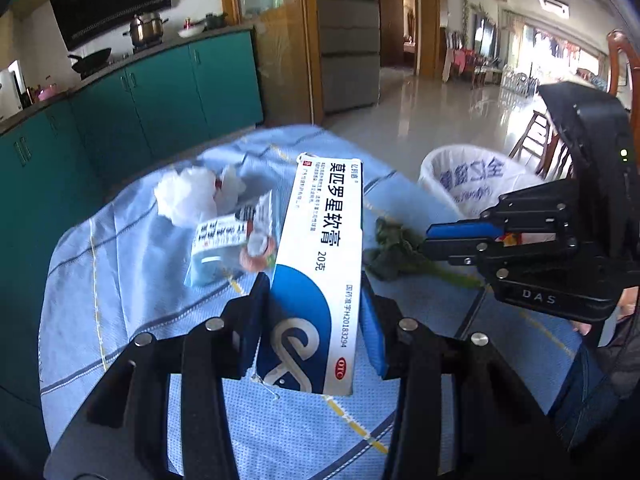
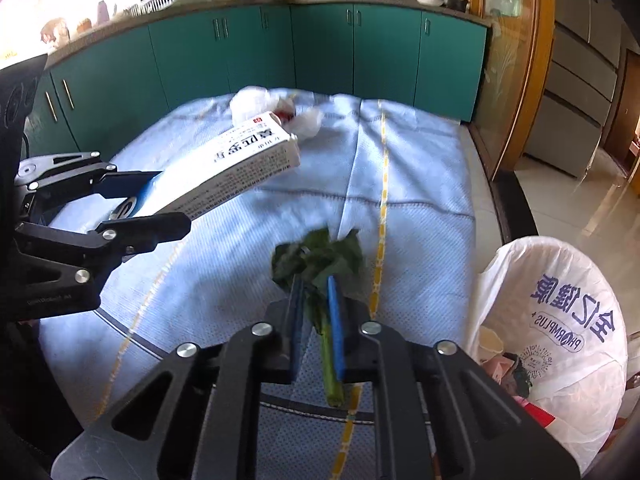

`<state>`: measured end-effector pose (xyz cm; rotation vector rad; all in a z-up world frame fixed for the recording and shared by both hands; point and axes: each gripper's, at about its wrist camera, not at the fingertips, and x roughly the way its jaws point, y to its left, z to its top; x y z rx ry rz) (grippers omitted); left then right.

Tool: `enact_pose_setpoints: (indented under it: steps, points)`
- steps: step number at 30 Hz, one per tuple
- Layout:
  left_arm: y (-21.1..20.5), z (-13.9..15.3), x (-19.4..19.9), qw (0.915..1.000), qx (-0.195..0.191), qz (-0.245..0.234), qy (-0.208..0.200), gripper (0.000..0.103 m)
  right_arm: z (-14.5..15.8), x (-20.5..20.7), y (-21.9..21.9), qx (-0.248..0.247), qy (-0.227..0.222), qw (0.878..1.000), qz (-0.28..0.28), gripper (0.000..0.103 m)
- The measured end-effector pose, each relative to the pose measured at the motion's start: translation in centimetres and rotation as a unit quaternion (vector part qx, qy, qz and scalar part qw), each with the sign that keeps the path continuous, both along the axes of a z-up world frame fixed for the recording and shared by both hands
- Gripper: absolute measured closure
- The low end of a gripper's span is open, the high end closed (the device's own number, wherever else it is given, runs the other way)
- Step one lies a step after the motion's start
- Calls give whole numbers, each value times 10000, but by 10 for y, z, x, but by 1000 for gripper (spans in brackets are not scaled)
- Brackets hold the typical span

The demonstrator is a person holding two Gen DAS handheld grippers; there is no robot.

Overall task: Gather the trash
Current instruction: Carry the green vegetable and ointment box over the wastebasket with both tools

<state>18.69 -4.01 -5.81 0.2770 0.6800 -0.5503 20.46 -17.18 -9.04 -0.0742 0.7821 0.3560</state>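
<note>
My left gripper point(image 1: 314, 286) is shut on a long white-and-blue ointment box point(image 1: 320, 256), which is tilted up above the blue tablecloth point(image 1: 120, 280). The right wrist view shows that box point(image 2: 244, 156) held in the left gripper point(image 2: 172, 200). My right gripper point(image 2: 314, 288) is shut on the stalk of a wilted leafy green point(image 2: 320, 256), just over the cloth. From the left wrist view the right gripper point(image 1: 428, 242) reaches in from the right, with the leafy green point(image 1: 390, 250) at its tip. A bin lined with a white printed bag point(image 2: 560, 300) stands beside the table at right and holds some rubbish.
Crumpled white tissue point(image 1: 184, 196), a small carton point(image 1: 216, 240) and a wrapper lie at the far side of the table. Teal cabinets point(image 2: 320, 48) run behind it. The table's dark rim point(image 2: 516, 208) borders a tiled floor. A wooden chair point(image 1: 536, 136) stands past the bin point(image 1: 468, 184).
</note>
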Motion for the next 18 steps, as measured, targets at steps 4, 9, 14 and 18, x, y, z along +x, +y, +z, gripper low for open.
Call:
enact_pose_setpoints:
  steps: [4, 9, 14, 18]
  points:
    - [5, 12, -8, 9994, -273, -88, -211, 59, 9, -7, -6, 194, -186, 9996, 16, 91]
    - [3, 12, -7, 9994, -281, -58, -206, 59, -11, 8, -4, 4, 264, 9996, -123, 82]
    - [7, 6, -4, 9996, -264, 13, -141, 59, -24, 17, 5, -220, 476, 9984, -190, 48]
    - [16, 4, -1, 9995, -256, 130, -108, 59, -33, 21, 15, -364, 525, 9979, -121, 47]
